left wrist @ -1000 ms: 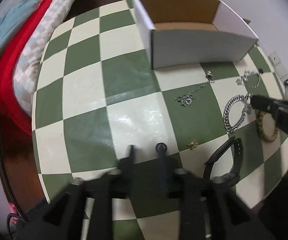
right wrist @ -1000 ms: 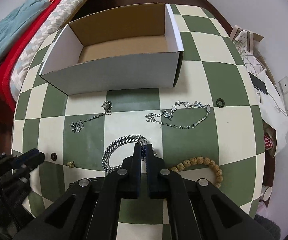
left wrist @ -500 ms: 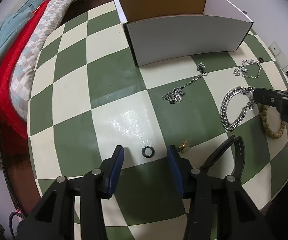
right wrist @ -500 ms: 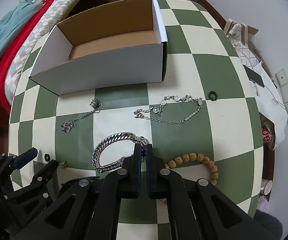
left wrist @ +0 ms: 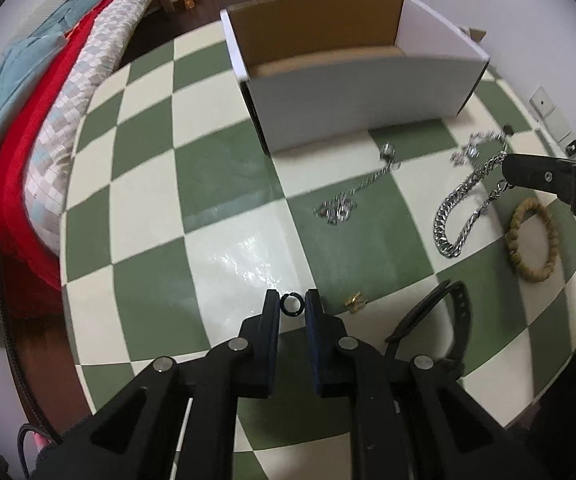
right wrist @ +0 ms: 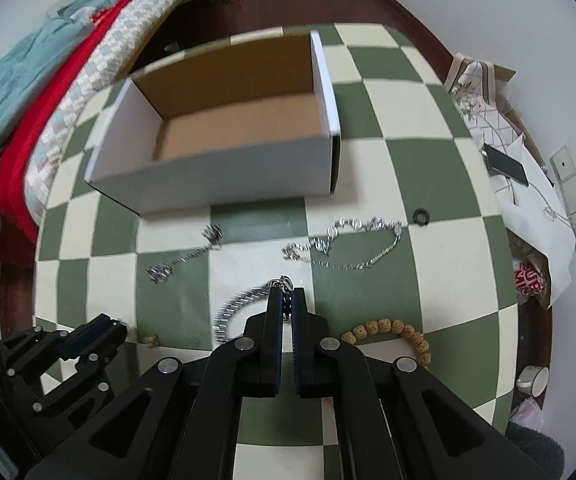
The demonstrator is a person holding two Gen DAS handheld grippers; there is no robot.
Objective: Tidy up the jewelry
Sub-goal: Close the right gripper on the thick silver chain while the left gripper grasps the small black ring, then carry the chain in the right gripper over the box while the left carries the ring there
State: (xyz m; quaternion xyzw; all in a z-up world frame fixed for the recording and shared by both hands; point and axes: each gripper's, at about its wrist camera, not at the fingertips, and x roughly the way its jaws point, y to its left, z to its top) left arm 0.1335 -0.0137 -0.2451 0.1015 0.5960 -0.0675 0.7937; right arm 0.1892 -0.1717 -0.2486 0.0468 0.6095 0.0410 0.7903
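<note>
Left wrist view: left gripper at lower centre, fingers narrowed around a small black ring, apparently pinching it just above the checkered tabletop. Beside it to the right, a small gold charm and a black watch strap. At right edge, right gripper clamped on one end of the thick silver chain bracelet; wooden bead bracelet just beside. Thin pendant chain at centre right. White cardboard box at top, visible floor bare.

Right wrist view: right gripper nearly closed on the chain bracelet, partly raised by the look of it. Box at upper centre, nothing seen inside. Crystal-link bracelet, pendant chain, second black ring and beads loose on the table.

Judged barely begun: two pieces gripped, none boxed, the rest untouched.
</note>
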